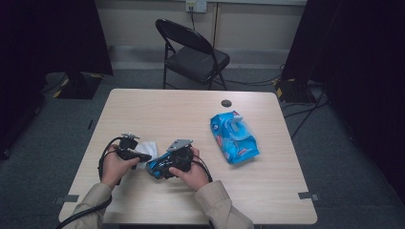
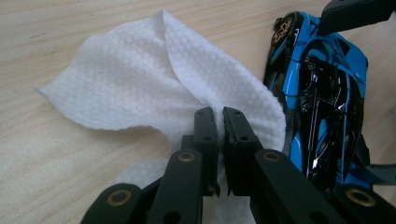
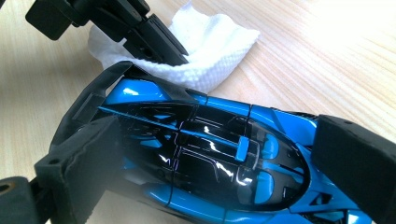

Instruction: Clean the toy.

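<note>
A blue and black toy car (image 3: 261,126) lies lengthwise between the pads of my right gripper (image 3: 219,163), which is shut on its two sides. In the high view the right gripper (image 1: 167,163) holds the car (image 1: 155,169) just over the table's front left part. My left gripper (image 2: 219,122) is shut on a fold of a white wet wipe (image 2: 154,79), right beside the car (image 2: 322,102). From the right gripper view, the left gripper (image 3: 170,53) presses the wipe (image 3: 215,42) against the car's rear wing. The left gripper (image 1: 143,157) and the wipe (image 1: 149,145) sit left of the car.
A blue pack of wet wipes (image 1: 234,137) lies on the wooden table (image 1: 157,114) to the right of my hands. A small dark disc (image 1: 226,103) rests near the far edge. A black folding chair (image 1: 193,55) stands behind the table.
</note>
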Available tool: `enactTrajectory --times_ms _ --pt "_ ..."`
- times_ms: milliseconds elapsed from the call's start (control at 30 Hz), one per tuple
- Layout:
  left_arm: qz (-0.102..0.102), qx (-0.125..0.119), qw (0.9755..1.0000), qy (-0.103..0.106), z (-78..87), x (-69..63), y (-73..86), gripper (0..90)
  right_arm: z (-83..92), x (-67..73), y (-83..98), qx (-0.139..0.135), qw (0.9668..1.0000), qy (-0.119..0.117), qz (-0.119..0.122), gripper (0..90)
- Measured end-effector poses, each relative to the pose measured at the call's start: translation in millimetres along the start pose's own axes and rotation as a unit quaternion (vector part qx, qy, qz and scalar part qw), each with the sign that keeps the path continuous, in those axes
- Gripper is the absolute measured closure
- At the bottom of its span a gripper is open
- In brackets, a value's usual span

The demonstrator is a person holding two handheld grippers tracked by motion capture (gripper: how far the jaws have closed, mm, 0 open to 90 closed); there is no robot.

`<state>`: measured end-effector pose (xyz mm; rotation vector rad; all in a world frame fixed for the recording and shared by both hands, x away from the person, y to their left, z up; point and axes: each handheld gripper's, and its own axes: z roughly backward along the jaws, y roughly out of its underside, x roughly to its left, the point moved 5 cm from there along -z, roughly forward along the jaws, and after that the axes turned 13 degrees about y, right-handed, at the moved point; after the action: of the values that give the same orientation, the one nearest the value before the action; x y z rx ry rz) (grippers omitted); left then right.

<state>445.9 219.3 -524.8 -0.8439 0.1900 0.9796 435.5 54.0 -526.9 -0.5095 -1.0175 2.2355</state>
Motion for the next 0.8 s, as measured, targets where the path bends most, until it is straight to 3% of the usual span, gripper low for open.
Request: enactTrajectory --times_ms 800 --pt "-0.005 0.015 0.9999 0.000 -31.1 -12.4 -30.8 85.0 -0.1 0.4 0.2 -0.003 1.0000 0.000 0.000 1.8"
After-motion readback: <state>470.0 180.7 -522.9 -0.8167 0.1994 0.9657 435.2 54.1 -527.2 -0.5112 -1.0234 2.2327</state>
